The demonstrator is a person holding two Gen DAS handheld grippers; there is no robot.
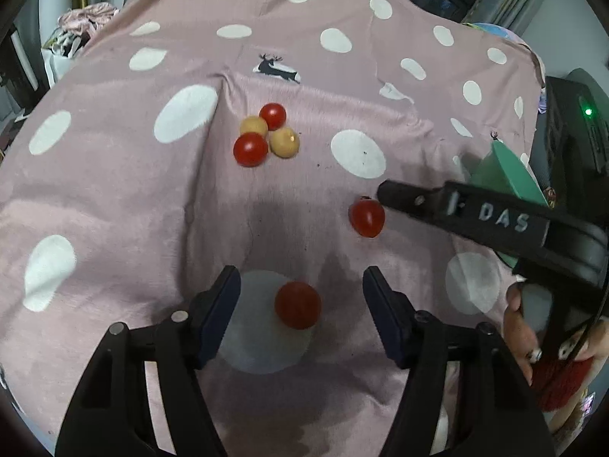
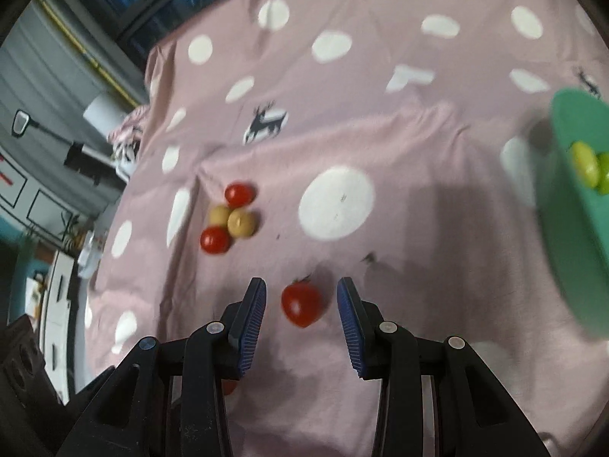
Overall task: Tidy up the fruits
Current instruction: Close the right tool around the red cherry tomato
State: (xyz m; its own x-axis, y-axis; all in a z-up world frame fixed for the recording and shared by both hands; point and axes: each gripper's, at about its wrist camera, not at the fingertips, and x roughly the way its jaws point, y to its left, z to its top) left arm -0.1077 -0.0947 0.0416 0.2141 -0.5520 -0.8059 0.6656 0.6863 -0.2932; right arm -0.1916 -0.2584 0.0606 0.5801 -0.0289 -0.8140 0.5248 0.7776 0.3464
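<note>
Between the spread fingers of our right gripper (image 2: 301, 318) lies a red cherry tomato (image 2: 302, 304) with a dark stem, on the pink cloth and touched by neither blue ribbed pad (image 2: 249, 327); the jaws stand wide and hold nothing. From the left wrist view the same tomato (image 1: 367, 217) shows just under the tip of a black finger of that gripper (image 1: 411, 196), which crosses the frame from the right and carries the raised letters "DAS"; only one finger is plain there, so the gap cannot be read from that side.

Our left gripper (image 1: 300, 318) is also wide open and empty, its pads standing on either side of a second red cherry tomato (image 1: 297, 304), which rests on a white dot of the cloth and is somewhat blurred. A sliver of red shows behind the left finger in the right wrist view, too hidden for us to name.

Further off sits a tight cluster of four fruits touching one another: two red cherry tomatoes (image 1: 250, 148) and two yellowish round fruits (image 1: 284, 142), whose kind we cannot make out.

At the right a green bowl (image 2: 571, 205) is cut off by the frame edge, with yellow-green fruits (image 2: 586, 167) inside, blurred. The polka-dot bedsheet (image 1: 114, 190) with its printed deer (image 1: 276, 66) spreads under everything
</note>
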